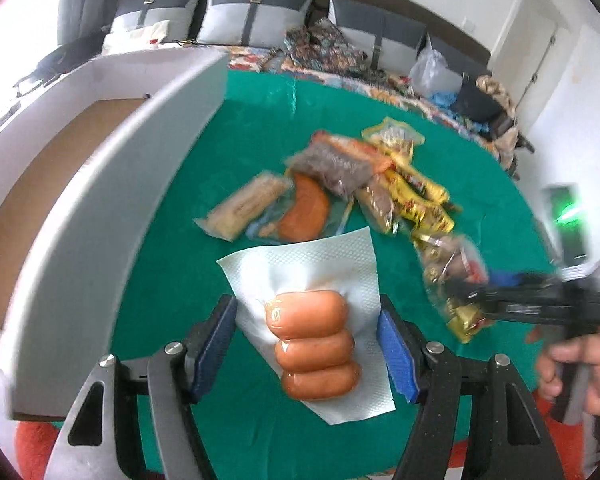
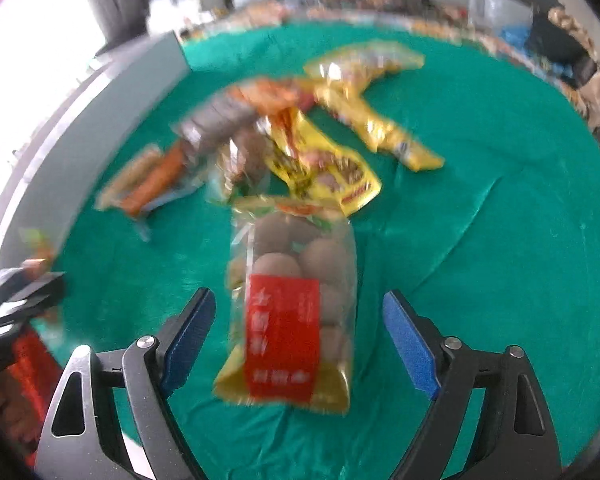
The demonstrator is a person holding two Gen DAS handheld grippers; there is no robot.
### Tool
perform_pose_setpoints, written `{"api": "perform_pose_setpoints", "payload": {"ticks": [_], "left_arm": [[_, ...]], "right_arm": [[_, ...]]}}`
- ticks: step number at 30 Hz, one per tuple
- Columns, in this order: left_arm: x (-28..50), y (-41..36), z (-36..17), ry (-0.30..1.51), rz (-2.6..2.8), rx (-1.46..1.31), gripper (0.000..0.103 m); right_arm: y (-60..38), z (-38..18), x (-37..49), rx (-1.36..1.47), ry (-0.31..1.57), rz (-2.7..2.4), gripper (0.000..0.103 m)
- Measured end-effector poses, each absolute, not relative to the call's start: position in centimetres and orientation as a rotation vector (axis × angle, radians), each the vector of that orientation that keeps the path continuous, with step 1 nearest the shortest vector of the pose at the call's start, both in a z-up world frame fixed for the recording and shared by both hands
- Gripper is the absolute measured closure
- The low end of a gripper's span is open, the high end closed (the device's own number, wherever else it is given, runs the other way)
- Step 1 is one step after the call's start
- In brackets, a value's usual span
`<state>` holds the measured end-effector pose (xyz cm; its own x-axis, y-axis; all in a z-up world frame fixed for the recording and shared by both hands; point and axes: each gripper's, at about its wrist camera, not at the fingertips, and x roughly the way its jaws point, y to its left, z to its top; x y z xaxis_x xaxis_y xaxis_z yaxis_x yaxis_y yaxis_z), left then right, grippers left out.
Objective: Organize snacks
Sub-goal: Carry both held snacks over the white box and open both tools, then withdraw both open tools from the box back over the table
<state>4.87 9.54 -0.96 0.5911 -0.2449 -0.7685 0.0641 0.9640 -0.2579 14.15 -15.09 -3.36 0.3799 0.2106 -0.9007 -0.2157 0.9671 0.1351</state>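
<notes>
Standing along the far left, a white cardboard box [image 1: 100, 184] borders the green tablecloth [image 1: 240, 128]. Just beside it, the left gripper [image 1: 306, 346] points forward over the cloth, its blue pads [image 1: 216, 344] pressed against the edges of a white vacuum pack of three sausages [image 1: 312, 340], which it holds off the cloth. Beyond lies a heap of snack packets [image 1: 356, 180] (clear, orange and yellow wrappers, overlapping). Further right, the right gripper [image 2: 300, 344] reaches in level from the side, a bare hand [image 1: 580, 372] wrapped around its handle. Its jaws stand wide on either side of a clear bag of brown round snacks with a red label [image 2: 292, 308]; motion blur hides whether either pad touches the bag.
</notes>
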Motion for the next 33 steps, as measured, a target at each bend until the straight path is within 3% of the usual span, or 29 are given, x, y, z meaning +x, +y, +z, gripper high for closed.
{"api": "perform_pose_setpoints", "payload": {"ticks": [1,2,5,9,14,17,19,22,25,28,33], "left_arm": [[4.6,10.4,-0.2,0.914,-0.178,-0.228,0.035],[4.5,11.4,0.6,0.906,-0.172,-0.244,0.035],[4.2,15.1,3.3,0.872,-0.139,-0.279,0.035],[4.5,21.6,6.9,0.807,-0.037,-0.308,0.035],[6.0,29.2,8.1,0.814,0.154,-0.287,0.033],[6.6,32.5,6.9,0.867,0.260,-0.268,0.030],[6.8,34.0,5.6,0.910,0.309,-0.272,0.022],[6.0,35.3,4.5,0.928,0.345,-0.285,0.021],[5.2,35.6,4.1,0.914,0.361,-0.284,0.020],[5.1,34.6,4.0,0.892,0.366,-0.265,0.020],[6.4,29.7,5.1,0.801,0.290,-0.189,0.020]], "right_arm": [[-15.0,-4.0,14.7,0.016,1.203,0.293,0.041],[-15.2,-4.1,14.9,0.051,1.221,0.313,0.047],[-15.2,-3.0,14.9,0.047,1.246,0.307,0.052],[-12.0,2.1,14.6,0.075,1.178,0.428,0.052],[-0.8,10.2,14.8,0.076,1.059,0.686,0.051],[7.1,12.2,15.3,0.053,1.024,0.796,0.049],[11.8,12.9,15.5,0.037,0.996,0.848,0.043],[15.1,13.3,15.2,0.050,0.989,0.853,0.042],[15.0,14.7,14.8,0.105,0.943,0.865,0.041],[12.3,15.1,14.8,0.086,0.898,0.814,0.034],[4.9,11.7,15.7,0.036,0.894,0.606,0.033]]}}
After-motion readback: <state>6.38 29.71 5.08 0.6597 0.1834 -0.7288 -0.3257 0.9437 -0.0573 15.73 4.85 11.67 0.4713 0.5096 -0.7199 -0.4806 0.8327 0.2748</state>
